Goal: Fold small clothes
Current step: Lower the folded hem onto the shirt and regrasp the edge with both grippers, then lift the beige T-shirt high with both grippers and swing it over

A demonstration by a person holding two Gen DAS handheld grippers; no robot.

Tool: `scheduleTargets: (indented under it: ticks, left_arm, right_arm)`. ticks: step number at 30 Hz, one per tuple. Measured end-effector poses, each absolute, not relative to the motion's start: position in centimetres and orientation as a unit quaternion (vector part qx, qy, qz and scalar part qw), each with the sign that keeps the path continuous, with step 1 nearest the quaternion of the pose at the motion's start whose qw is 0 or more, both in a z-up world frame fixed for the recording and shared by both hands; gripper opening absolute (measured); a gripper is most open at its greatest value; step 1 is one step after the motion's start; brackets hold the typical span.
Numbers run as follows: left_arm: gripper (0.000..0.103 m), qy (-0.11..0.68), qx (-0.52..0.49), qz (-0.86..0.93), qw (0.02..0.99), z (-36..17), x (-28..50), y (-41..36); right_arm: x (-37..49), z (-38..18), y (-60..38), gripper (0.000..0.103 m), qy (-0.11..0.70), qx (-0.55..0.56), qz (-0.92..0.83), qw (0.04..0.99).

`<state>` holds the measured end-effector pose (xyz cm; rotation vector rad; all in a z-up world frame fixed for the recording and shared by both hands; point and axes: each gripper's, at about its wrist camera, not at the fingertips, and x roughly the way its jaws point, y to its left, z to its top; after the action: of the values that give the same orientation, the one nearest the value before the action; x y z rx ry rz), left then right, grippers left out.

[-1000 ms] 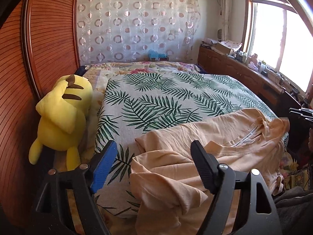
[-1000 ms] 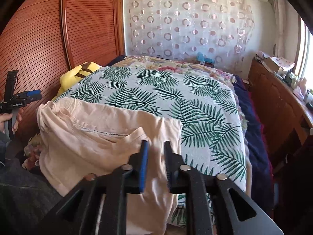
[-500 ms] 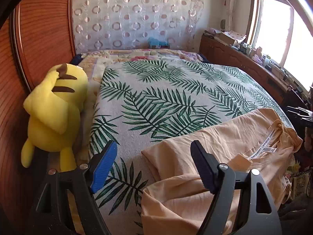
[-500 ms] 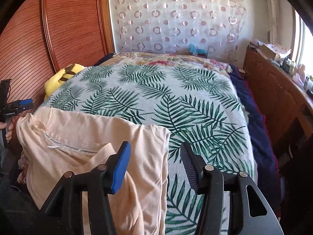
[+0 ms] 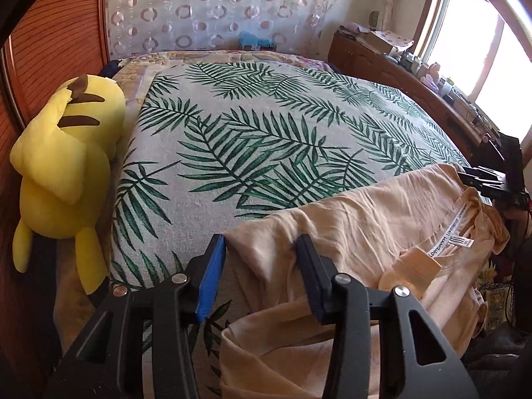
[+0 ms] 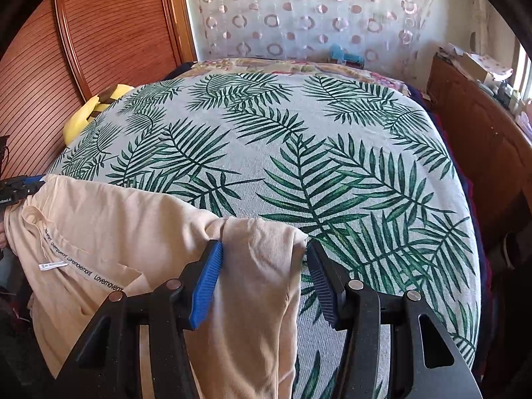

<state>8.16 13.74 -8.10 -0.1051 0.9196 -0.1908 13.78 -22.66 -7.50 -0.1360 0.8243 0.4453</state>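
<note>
A peach T-shirt [image 5: 365, 219] with a white neck label lies crumpled across the near edge of the bed, part of it hanging off the front. My left gripper [image 5: 261, 242] straddles the shirt's left corner. Its jaws are closing, with that folded corner between them. My right gripper [image 6: 264, 246] stands open over the right edge of the shirt [image 6: 116, 226]. The cloth touches the blue pad and leaves a gap at the black one. Each gripper shows at the far side edge of the other's view, the right gripper [image 5: 492, 183] and the left gripper [image 6: 20, 186].
The bed wears a palm-leaf cover [image 6: 299, 133]. A yellow plush toy [image 5: 66, 153] leans between the bed's left side and a wooden wardrobe [image 6: 109, 33]. A wooden cabinet [image 6: 472, 126] with clutter runs along the right, under a bright window.
Both grippers have dropped lower and forward onto the shirt. The left jaws have narrowed around the shirt's corner. The right jaws, almost shut a second ago, have spread apart.
</note>
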Motion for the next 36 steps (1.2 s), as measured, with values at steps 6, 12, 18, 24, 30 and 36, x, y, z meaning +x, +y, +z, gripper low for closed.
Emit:
scheduleTargets:
  ticks: [6, 12, 18, 24, 30, 36]
  left_arm:
    - [0.029, 0.447, -0.059, -0.117, 0.885, -8.2, 8.4, 13.3]
    - [0.008, 0.442, -0.053, -0.127, 0.886, -7.6, 7.9, 12.4]
    - [0.008, 0.375, -0.080, -0.135, 0.914, -3.0, 4.0, 13.0]
    - [0.008, 0.299, -0.088, -0.128, 0.942, 1.8, -1.1, 13.6]
    - [0.008, 0.213, -0.084, -0.114, 0.967, 6.9, -4.7, 13.7]
    - [0.007, 0.139, -0.069, -0.111, 0.982, 11.2, -7.6, 12.6]
  right_arm:
    - [14.1, -7.7, -22.3, 0.055, 0.398, -0.069, 0.221, 0.888]
    - [13.3, -7.9, -21.8, 0.015, 0.397, -0.067, 0.260, 0.878]
    - [9.7, -5.4, -23.2, 0.012, 0.340, -0.050, 0.259, 0.903]
    - [3.6, 0.0, -26.9, 0.012, 0.250, -0.022, 0.246, 0.936]
    - [-1.1, 4.4, -29.6, 0.011, 0.178, -0.021, 0.230, 0.957]
    - [-6.0, 8.0, -31.4, 0.011, 0.099, -0.027, 0.215, 0.971]
